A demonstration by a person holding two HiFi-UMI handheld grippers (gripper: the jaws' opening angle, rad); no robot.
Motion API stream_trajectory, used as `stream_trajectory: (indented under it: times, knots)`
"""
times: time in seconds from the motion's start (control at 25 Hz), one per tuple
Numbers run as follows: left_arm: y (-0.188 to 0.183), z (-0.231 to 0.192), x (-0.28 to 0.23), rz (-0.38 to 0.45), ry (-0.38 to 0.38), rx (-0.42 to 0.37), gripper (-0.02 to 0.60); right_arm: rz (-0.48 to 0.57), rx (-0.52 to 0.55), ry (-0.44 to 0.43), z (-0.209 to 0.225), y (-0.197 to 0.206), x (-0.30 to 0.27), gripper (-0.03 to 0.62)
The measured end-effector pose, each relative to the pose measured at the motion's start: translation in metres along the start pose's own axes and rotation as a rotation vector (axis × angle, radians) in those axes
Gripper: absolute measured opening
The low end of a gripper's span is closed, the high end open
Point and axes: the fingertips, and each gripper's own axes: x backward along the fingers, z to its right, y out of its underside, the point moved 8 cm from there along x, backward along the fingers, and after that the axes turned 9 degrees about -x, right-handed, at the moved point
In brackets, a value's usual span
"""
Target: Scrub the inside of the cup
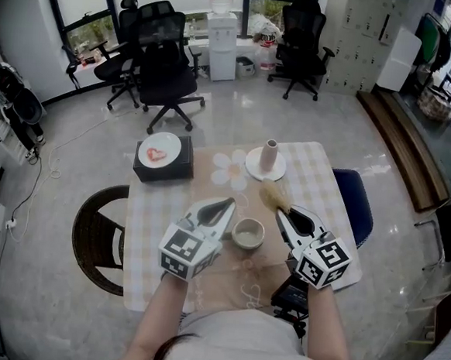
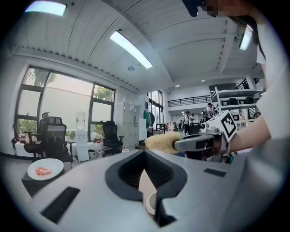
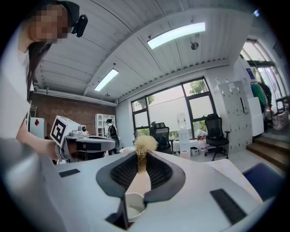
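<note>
A small pale cup [image 1: 248, 233] stands upright on the checked tablecloth, between my two grippers. My left gripper [image 1: 230, 204] lies just to its left, with its jaws closed together and nothing between them [image 2: 145, 153]. Through the gap under the jaws, the cup's rim [image 2: 151, 204] shows. My right gripper [image 1: 281, 211] is shut on the handle of a brush; its fluffy yellow head [image 1: 272, 194] sticks out past the tips, beyond the cup and outside it. In the right gripper view the brush [image 3: 145, 145] stands up between the jaws, with the cup [image 3: 134, 204] below.
At the table's [image 1: 318, 183] far side, a slim vase [image 1: 268, 155] stands on a white plate. A black box [image 1: 163, 167] at the far left corner carries a plate with red food. Office chairs [image 1: 164, 69] stand on the floor beyond, and a blue seat [image 1: 356, 201] is at the right.
</note>
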Motion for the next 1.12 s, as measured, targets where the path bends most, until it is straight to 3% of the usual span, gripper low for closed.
stream_trajectory:
  times: [0.16, 0.4, 0.72, 1.12]
  knots:
    - [-0.014, 0.001, 0.004, 0.074, -0.057, -0.021, 0.011, 0.029, 0.074, 0.002, -0.009, -0.009, 0.001, 0.054]
    - [-0.019, 0.012, -0.001, 0.114, -0.053, -0.039, 0.011, 0.033, 0.196, -0.002, -0.022, -0.021, -0.002, 0.054]
    - [-0.041, 0.008, 0.004, 0.159, -0.084, -0.035, 0.011, 0.098, 0.193, -0.055, -0.034, -0.048, -0.001, 0.054]
    - [-0.036, 0.010, 0.004, 0.166, -0.072, -0.060, 0.011, 0.065, 0.179, -0.049, -0.038, -0.046, 0.000, 0.054]
